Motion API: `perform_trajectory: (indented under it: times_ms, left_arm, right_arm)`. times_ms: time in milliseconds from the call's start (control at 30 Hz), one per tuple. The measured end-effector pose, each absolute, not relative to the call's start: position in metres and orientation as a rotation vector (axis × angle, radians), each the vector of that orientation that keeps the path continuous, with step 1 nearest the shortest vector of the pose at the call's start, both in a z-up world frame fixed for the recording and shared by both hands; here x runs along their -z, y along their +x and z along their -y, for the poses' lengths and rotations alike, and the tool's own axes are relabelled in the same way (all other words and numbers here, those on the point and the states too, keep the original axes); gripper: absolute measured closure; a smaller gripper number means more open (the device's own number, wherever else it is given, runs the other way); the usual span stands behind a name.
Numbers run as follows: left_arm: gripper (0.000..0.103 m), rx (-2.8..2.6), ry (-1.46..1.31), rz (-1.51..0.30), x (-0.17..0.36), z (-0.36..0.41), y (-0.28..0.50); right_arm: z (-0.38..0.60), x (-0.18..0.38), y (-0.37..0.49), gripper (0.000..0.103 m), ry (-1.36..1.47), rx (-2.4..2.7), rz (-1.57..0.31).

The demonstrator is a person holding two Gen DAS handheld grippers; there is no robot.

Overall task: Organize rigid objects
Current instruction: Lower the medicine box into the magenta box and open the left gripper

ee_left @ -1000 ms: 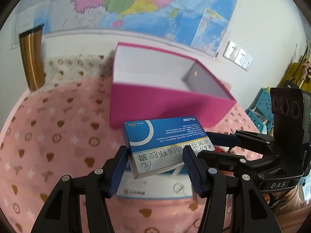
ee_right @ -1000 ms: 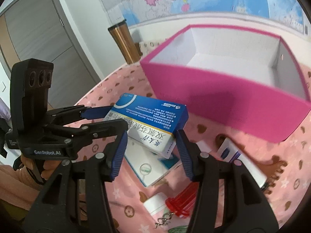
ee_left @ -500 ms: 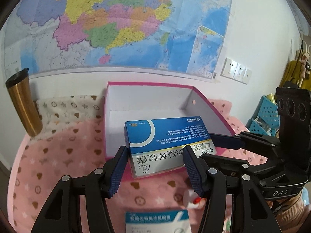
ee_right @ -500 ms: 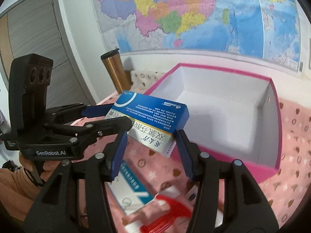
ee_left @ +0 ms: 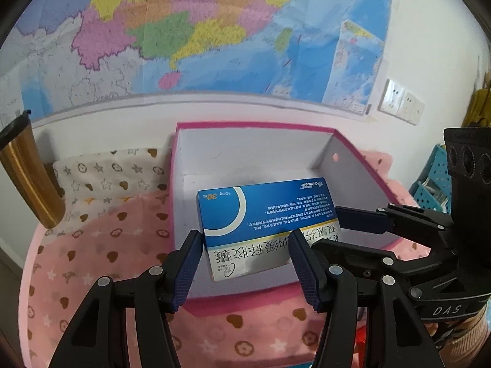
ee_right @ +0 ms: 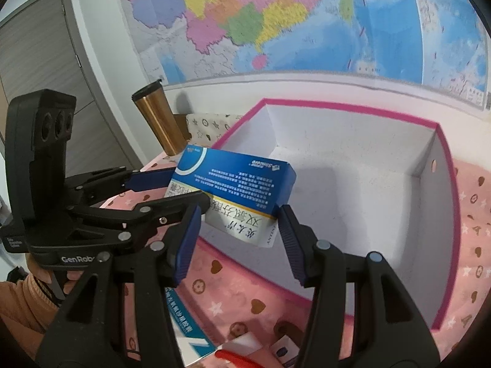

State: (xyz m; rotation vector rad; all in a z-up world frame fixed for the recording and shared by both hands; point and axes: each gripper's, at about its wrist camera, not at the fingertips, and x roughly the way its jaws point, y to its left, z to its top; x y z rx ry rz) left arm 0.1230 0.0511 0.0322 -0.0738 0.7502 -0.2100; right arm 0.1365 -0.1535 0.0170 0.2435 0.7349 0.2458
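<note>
While both grippers pinch one blue medicine box (ee_left: 267, 224): left gripper (ee_left: 245, 263) at its near end, right gripper (ee_right: 237, 236) at the other. Location: held above the open, empty pink storage box (ee_left: 362, 165). Step: transfer to container. Next, by my reading: lower together, release inside.

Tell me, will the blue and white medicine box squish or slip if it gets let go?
The medicine box looks like thin cardboard, so probably light and dentable. Both grippers clamp its ends, so it likely won't slip. Released, it should drop flat into the pink box, not roll.
</note>
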Motion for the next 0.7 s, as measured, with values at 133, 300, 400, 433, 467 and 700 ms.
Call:
perform_trajectory:
  times_ms: [133,300,400,433,467,700]
  left_arm:
    - [0.045,0.195,-0.073,-0.792,-0.021,-0.053,0.134]
    - [0.045,0.179,-0.059,-0.805,-0.017,-0.054,0.14]
    - [0.045,0.163,-0.057,-0.811,-0.018,-0.054,0.143]
    - [0.045,0.151,-0.049,-0.809,-0.019,-0.053,0.143]
    - [0.045,0.141,-0.044,-0.805,-0.02,-0.053,0.143]
    - [0.041,0.173,-0.017,-0.7,-0.036,-0.045,0.112]
  right_arm:
    - [0.155,-0.004,0.148,0.048,0.246,-0.245,-0.777]
    - [0.159,0.01,0.159,0.048,0.289,-0.266,-0.823]
    - [0.162,0.013,0.163,0.048,0.319,-0.272,-0.836]
    - [0.163,0.013,0.164,0.048,0.32,-0.267,-0.837]
    - [0.163,0.013,0.164,0.048,0.321,-0.266,-0.838]
    - [0.164,-0.008,0.136,0.048,0.327,-0.292,-0.776]
